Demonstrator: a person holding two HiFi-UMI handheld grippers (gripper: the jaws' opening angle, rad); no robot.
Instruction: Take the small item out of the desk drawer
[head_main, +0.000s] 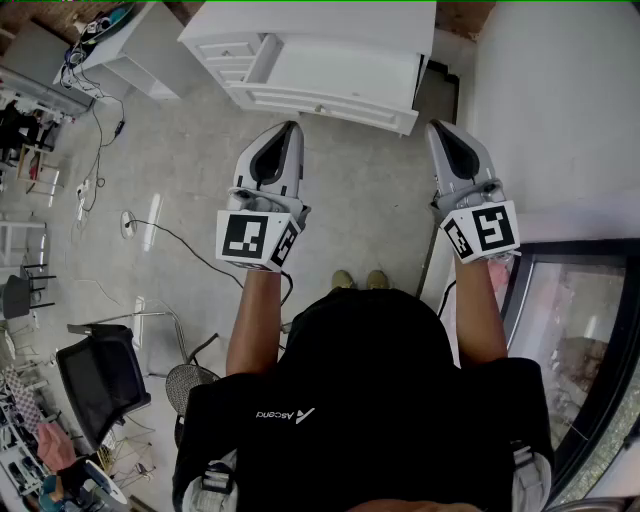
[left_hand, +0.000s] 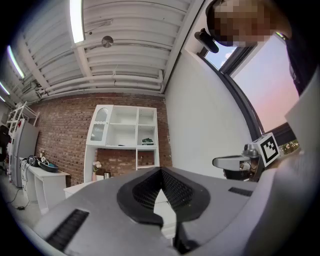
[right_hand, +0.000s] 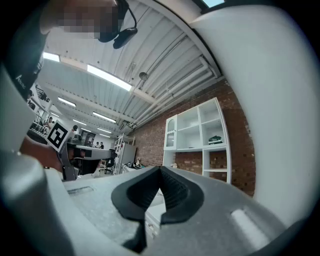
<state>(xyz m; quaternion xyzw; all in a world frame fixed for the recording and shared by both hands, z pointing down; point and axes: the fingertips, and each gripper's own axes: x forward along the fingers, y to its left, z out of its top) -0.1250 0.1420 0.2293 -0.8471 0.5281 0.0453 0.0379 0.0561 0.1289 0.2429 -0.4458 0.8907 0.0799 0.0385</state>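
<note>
A white desk (head_main: 340, 70) stands ahead on the floor, with a stack of small drawers (head_main: 235, 58) at its left end and a long drawer front (head_main: 320, 104) along its near edge. No small item shows in any view. My left gripper (head_main: 291, 130) is held up in front of the person, short of the desk, shut with nothing between its tips (left_hand: 161, 170). My right gripper (head_main: 438, 128) is held level beside it, also shut and empty (right_hand: 160, 169). The desk top (left_hand: 161, 197) shows pale through the gap behind the left jaws.
A white shelf unit (left_hand: 125, 135) stands against a brick wall behind the desk. A white wall (head_main: 560, 110) and a glass-fronted frame (head_main: 570, 330) lie to the right. A second white table (head_main: 130, 45), cables (head_main: 160, 235) and a black chair (head_main: 100, 375) are at the left.
</note>
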